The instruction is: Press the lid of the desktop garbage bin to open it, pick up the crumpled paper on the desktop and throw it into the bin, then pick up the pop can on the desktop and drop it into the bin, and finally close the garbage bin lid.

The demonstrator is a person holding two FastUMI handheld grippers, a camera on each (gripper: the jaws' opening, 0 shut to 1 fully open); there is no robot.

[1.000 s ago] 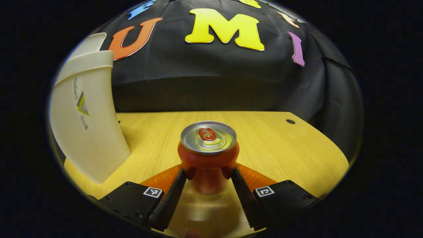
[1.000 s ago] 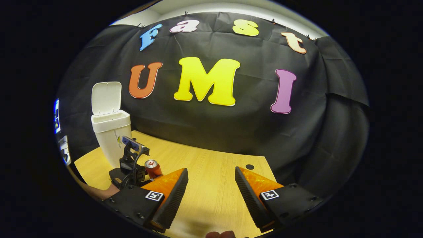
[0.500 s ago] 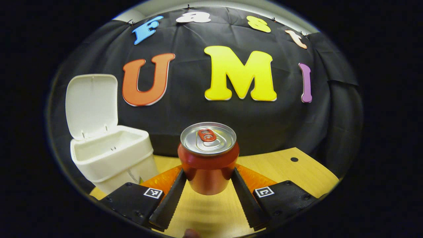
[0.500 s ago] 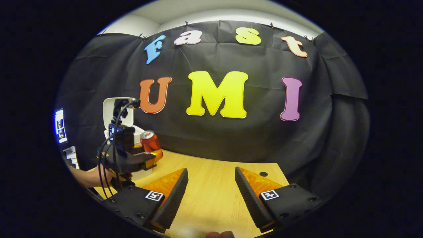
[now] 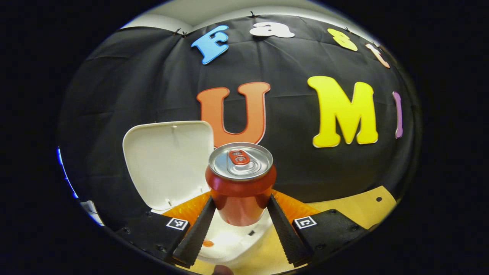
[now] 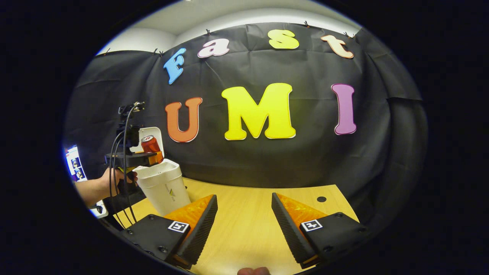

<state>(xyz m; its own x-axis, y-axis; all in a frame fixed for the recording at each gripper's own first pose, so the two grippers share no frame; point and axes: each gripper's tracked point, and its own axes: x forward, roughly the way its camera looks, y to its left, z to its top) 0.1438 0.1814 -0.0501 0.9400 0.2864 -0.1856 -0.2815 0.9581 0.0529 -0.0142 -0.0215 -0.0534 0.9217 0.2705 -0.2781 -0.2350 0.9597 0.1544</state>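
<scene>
Behind the table (image 6: 248, 214), black cloth is hanging as the booth wall. I am holding the one pop can (image 5: 240, 183) upright in my left hand-held gripper (image 5: 240, 225), both fingers pressing on its sides, right above the mouth of the one bin (image 5: 229, 244), whose lid (image 5: 168, 162) is standing open behind it. To do this well, I am judging I should centre the can over the opening, keep clear of the lid, lower a little, then part the fingers. My right hand-held gripper (image 6: 244, 223) is hanging open and empty over the table. I am counting two grippers, and something small and orange inside the bin, which I cannot identify.
</scene>
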